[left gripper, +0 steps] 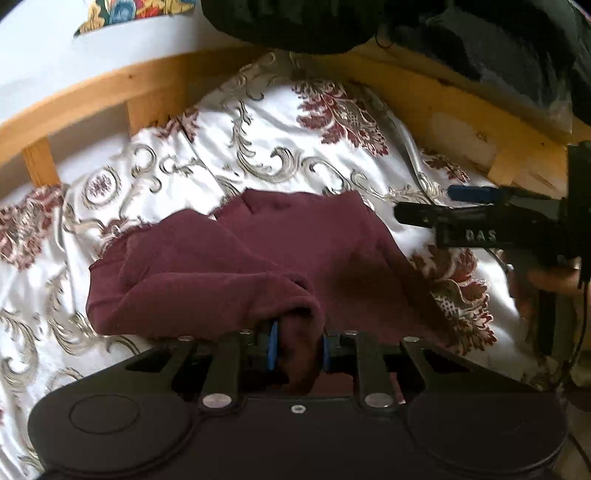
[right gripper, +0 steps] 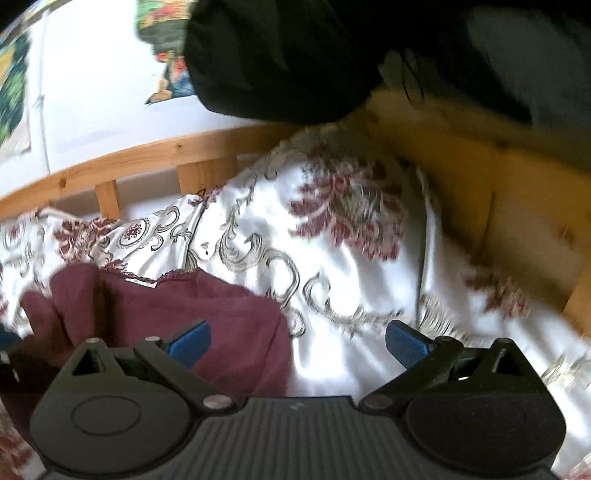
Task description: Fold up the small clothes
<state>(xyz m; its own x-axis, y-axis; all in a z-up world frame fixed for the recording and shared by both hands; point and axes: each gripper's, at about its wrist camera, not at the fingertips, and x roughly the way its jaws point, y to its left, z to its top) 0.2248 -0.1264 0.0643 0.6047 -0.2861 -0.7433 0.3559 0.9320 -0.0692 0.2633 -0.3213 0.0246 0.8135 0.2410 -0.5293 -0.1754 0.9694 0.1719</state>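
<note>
A maroon garment (left gripper: 258, 251) lies partly folded on the patterned white bedspread (left gripper: 258, 140). My left gripper (left gripper: 297, 347) is shut on a bunched fold of it at its near edge, and the cloth fills the gap between the blue pads (left gripper: 272, 343). In the left wrist view my right gripper (left gripper: 424, 204) hovers to the right of the garment, held by a hand (left gripper: 550, 277). Seen from its own camera, the right gripper (right gripper: 297, 343) is open, with only bedspread (right gripper: 332, 258) between its fingers. The garment (right gripper: 207, 306) lies under and behind its left finger (right gripper: 190, 341).
A wooden bed rail (left gripper: 92, 96) runs along the far side, and a wooden board (left gripper: 443, 107) stands at the right. A dark bundle (left gripper: 295, 22) rests on top at the back. Behind is a white wall with a colourful picture (right gripper: 162, 55).
</note>
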